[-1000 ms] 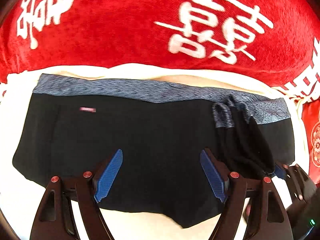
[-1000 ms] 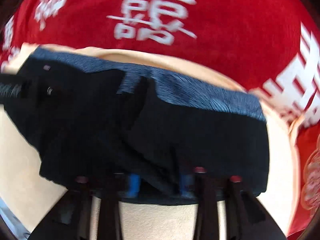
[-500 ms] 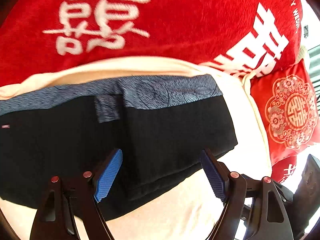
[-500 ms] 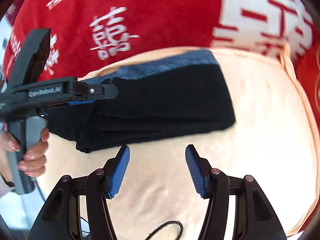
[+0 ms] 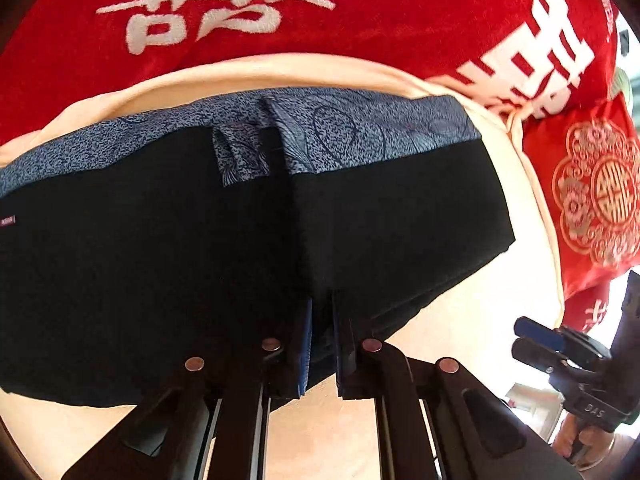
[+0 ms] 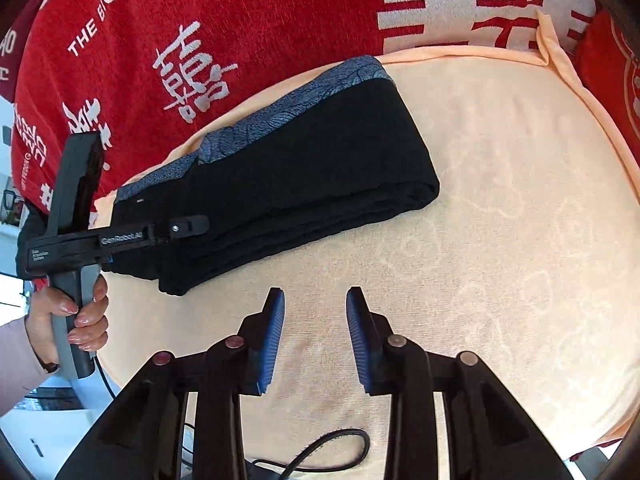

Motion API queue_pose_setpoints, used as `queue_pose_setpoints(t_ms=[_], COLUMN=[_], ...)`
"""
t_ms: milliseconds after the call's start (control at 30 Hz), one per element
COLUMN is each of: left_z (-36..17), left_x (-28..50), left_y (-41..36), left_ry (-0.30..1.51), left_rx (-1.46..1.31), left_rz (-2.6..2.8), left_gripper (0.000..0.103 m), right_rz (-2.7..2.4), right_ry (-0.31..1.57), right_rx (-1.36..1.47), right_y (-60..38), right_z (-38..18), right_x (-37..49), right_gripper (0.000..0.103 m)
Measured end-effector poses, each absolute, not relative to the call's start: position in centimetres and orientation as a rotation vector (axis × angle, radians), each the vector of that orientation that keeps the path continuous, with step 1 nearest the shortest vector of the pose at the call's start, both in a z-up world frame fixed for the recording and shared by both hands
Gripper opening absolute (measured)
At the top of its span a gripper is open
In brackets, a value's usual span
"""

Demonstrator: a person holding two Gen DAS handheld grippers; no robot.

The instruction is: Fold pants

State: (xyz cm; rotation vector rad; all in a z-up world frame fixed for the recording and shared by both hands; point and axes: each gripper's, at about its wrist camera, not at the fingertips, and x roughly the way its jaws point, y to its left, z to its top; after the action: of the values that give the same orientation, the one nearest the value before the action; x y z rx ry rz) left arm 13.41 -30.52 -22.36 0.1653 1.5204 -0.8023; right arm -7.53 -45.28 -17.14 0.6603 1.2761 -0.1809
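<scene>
Pants (image 6: 304, 168), black stretch fabric with a blue-grey patterned waistband, are lying folded into a long bundle on the peach cushion (image 6: 500, 240), their long axis running across the left wrist view with the waistband edge toward the red blanket (image 5: 360, 20). The left gripper (image 5: 320, 320) is pinching the bundle's near edge with its blue pads pressed together, and it should be gathering every layer before lifting. The right gripper (image 6: 316, 332) is hanging over bare cushion, its jaws closing on nothing.

— Anything you can read from here?
— "GenRobot.AI" on the left claw (image 6: 188, 227). "THE BIGDA…" in white on the red blanket (image 6: 248, 20), with big double-happiness characters. "DAS" on the right claw (image 5: 538, 330).
</scene>
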Motion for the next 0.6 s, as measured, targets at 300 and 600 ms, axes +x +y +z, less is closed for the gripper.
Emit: queue_pose_setpoints(t_ms=[300,600], left_z=[-21.0,-19.4], left_x=[12.4,12.2], left_y=[-29.9,-28.4], left_ry=[1.484,1.407], left_rx=[0.142,0.127], left_rz=[-0.705,-0.559], left_gripper=[0.011,0.087], right_rz=[-0.227,-0.159], right_ry=[1.169,1.294], right_rx=[0.649,0.641], right_y=[-51.0,-48.8], right_z=[-17.0,-22.9], right_x=[-1.2,6.9], right_gripper=[0.036,0.036])
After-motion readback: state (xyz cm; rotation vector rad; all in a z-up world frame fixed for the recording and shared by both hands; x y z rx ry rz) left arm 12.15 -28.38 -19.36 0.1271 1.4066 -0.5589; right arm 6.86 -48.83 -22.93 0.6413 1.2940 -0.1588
